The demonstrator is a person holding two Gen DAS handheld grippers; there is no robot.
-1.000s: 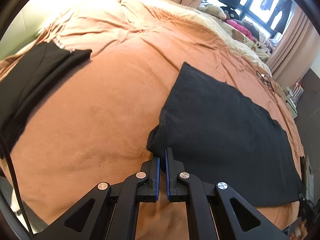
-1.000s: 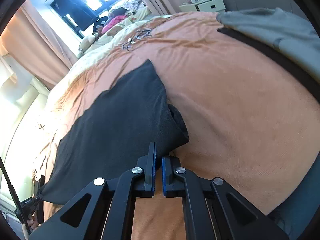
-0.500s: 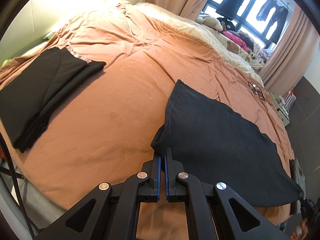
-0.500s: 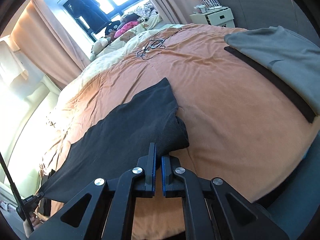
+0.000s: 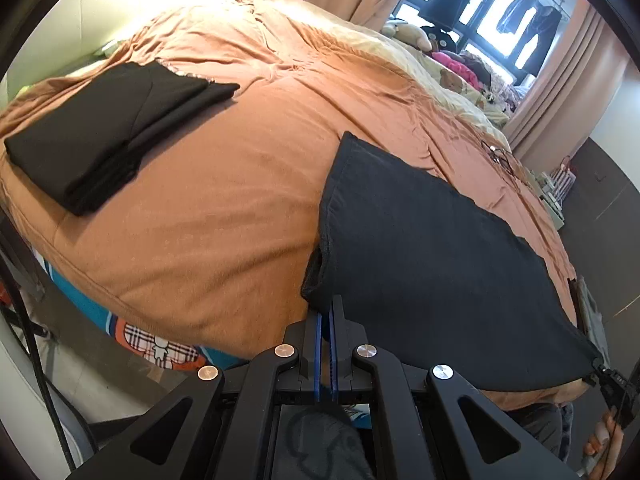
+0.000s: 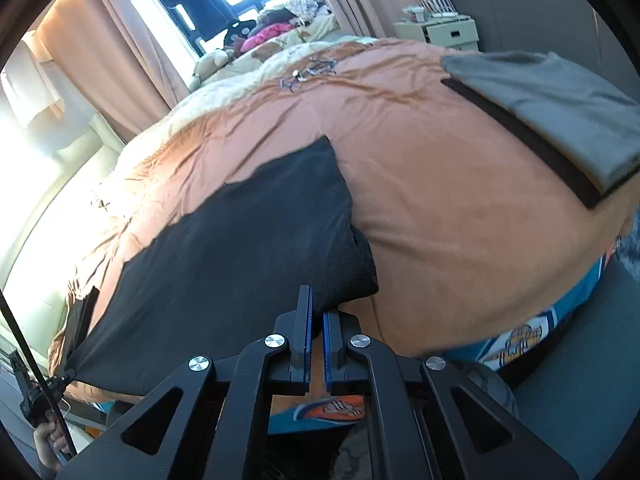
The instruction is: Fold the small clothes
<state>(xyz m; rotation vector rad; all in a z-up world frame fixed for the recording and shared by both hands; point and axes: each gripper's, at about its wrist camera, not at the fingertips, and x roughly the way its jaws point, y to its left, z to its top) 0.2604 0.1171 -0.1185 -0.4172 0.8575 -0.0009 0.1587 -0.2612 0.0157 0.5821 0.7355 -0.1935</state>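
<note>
Moved: both grippers have pulled back toward the near edge of the bed, and the dark cloth has come along with them — more of the bed's near side and the floor shows than a second ago.
Bed (image 5: 224, 208): big, with an orange-brown cover; a blue sheet with cartoon prints (image 5: 160, 350) peeks out under the near edge.
Dark cloth (image 5: 432, 264): a wide black piece, lying flat on the bed and stretched along its near edge between the two grippers; its far corner points toward the middle of the bed.
Black folded pile (image 5: 100, 136): sits near the left edge of the bed, well apart from the dark cloth.
Grey folded piece (image 6: 560, 108): rests on a black one near the right edge of the bed.
Left gripper (image 5: 326, 320): jaws squeezed tight on the near left corner of the dark cloth.
Right gripper (image 6: 316, 320): jaws pinched on the near right corner of the dark cloth — the cloth bunches up just above them.
Soft toys (image 5: 412, 32): piled at the far end of the bed, by the window.
Tangle of cord (image 6: 308, 70): small, lying on the far part of the bed.
</note>
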